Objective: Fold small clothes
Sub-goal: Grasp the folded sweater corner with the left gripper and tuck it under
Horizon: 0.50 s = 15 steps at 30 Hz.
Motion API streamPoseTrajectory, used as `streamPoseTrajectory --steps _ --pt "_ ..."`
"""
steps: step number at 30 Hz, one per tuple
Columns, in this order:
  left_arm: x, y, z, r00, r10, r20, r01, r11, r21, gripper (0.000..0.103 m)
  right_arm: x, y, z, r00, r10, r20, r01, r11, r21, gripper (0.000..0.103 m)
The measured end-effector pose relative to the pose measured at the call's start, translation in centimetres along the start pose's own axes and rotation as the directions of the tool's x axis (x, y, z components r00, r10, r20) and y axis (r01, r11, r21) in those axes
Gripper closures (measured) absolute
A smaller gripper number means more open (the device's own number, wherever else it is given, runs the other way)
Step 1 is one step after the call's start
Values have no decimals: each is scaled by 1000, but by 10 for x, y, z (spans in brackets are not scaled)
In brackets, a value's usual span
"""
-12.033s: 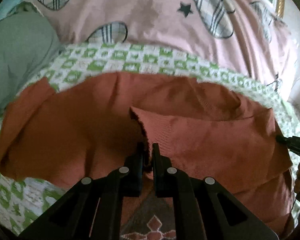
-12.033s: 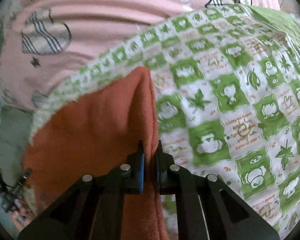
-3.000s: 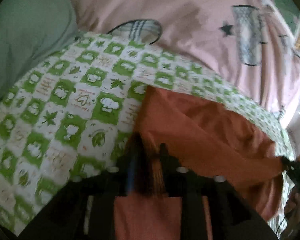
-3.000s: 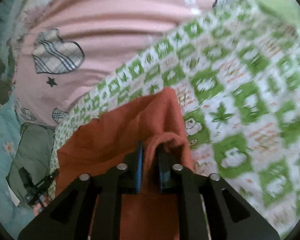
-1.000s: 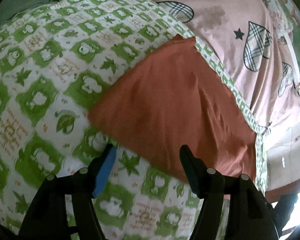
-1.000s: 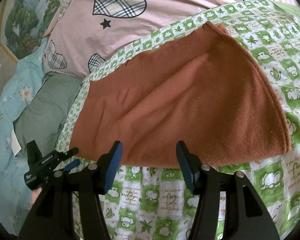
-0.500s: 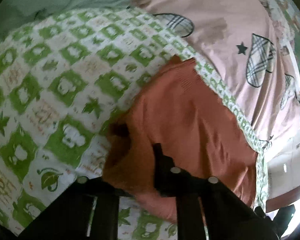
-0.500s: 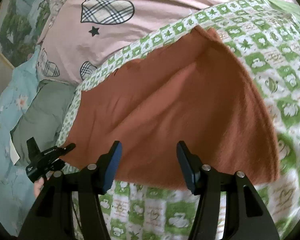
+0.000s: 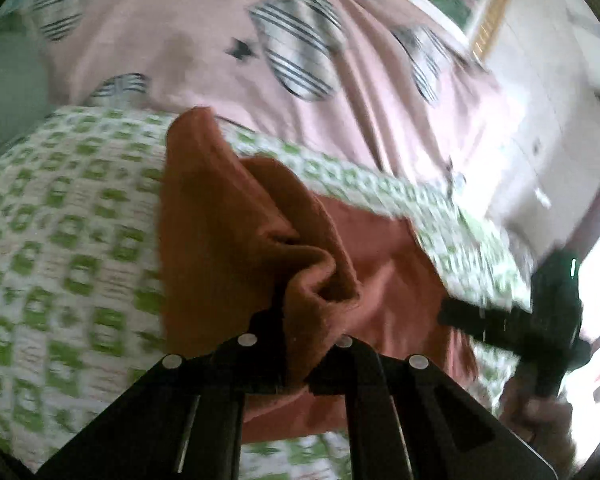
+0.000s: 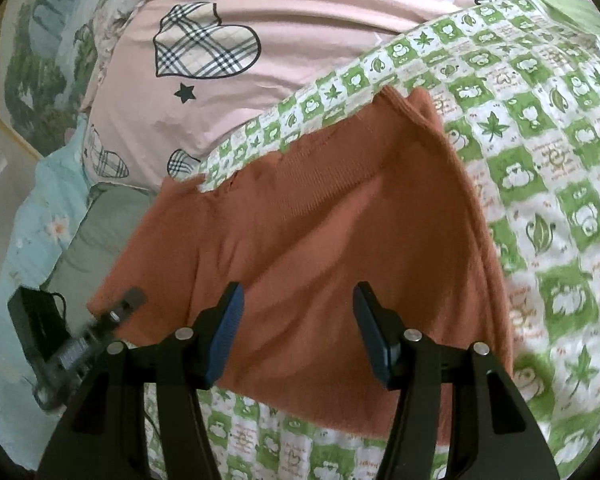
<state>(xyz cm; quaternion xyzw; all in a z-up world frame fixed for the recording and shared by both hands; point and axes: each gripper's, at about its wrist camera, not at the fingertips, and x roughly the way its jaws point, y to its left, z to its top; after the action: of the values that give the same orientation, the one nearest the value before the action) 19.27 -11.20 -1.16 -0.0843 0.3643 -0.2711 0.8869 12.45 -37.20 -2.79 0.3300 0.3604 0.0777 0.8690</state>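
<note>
Left tool [image 9: 300,344] clamped on rust cloth [image 10: 340,240] (bunched); right tool [image 10: 296,332] wide apart, empty.

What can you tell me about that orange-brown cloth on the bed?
The cloth is a rust-orange knit, soft and slightly fuzzy, with a ribbed band along its far edge. It lies folded on the green-and-white checked blanket. The left gripper pinches one bunched corner and lifts it; the right gripper hovers open above the near edge.

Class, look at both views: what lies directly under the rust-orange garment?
The rust-orange garment lies on a green-and-white patterned blanket, which shows around its edges. What is beneath the garment's middle is covered.
</note>
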Motion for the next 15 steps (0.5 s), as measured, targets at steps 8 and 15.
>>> streamPoseTrajectory --steps 8,15 --pt "33 -18 -35 996 52 -75 -46 995 83 97 71 20 23 978 85 -188 -83 996 15 38" --pt "27 -24 -38 996 60 -66 -52 991 127 97 158 59 50 934 193 -300 -199 980 13 32"
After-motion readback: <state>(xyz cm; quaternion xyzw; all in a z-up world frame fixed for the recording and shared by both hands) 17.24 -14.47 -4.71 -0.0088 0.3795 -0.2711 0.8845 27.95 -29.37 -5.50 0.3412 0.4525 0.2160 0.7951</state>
